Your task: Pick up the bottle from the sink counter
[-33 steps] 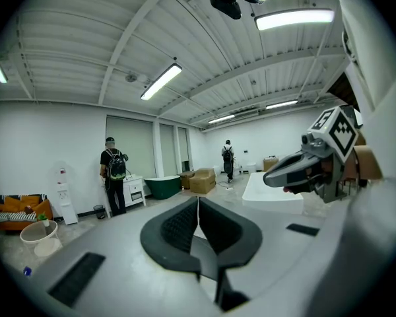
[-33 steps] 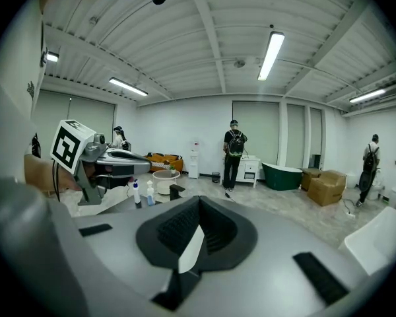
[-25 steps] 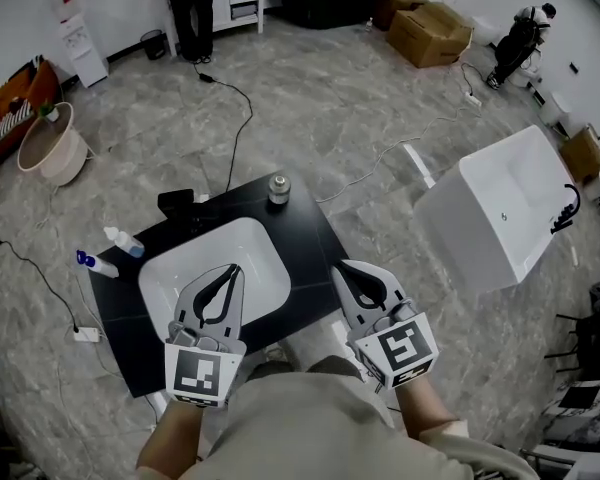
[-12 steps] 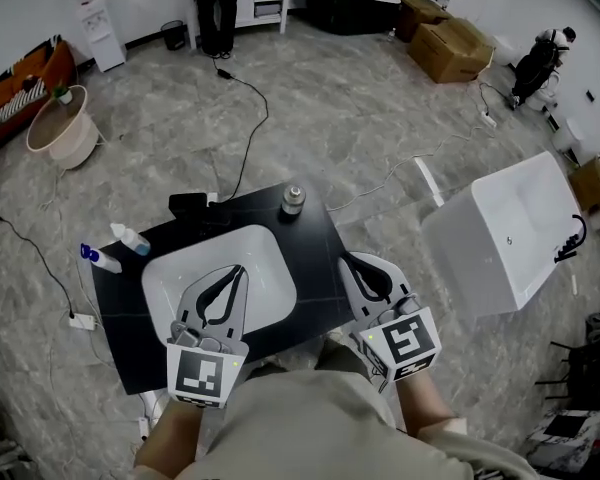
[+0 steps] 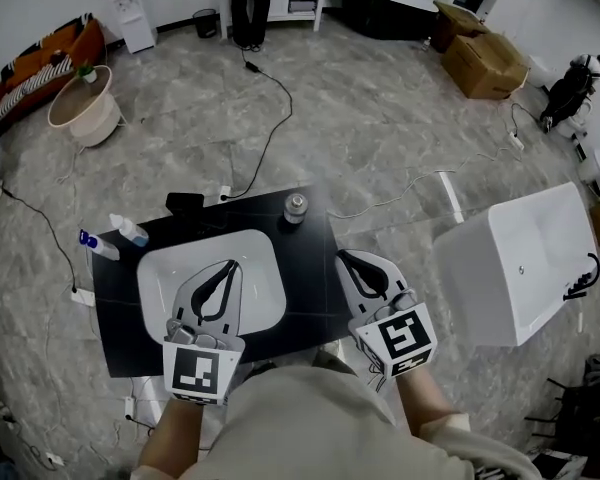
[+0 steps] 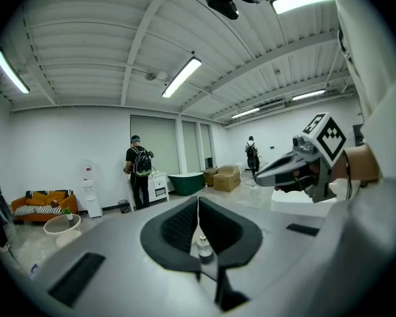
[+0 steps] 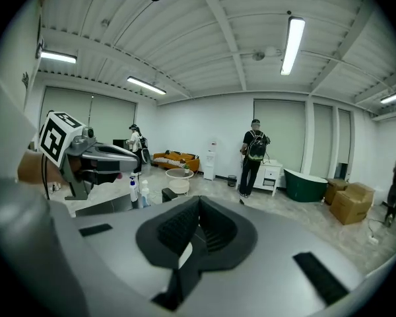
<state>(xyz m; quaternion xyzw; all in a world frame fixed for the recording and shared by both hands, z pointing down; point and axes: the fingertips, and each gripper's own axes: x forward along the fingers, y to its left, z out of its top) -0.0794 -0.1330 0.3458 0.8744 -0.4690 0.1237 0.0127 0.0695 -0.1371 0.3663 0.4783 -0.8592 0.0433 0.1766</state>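
Left gripper (image 5: pixel 232 268): fingers pressed together, nothing held, poised over the basin (image 5: pixel 165 268).
Right gripper (image 5: pixel 344 259): fingers pressed together, empty, at the table's (image 5: pixel 310 273) right edge.
Bottle (image 5: pixel 296 206): stood upright at the table's far edge.

No lettering is legible; the left gripper (image 5: pixel 234 266) and right gripper (image 5: pixel 342 258) bear only square marker patterns (image 5: pixel 197 372).

Grey marble floor (image 5: pixel 380 138), white bathtub (image 5: pixel 515 263), cardboard boxes (image 5: pixel 485 63)
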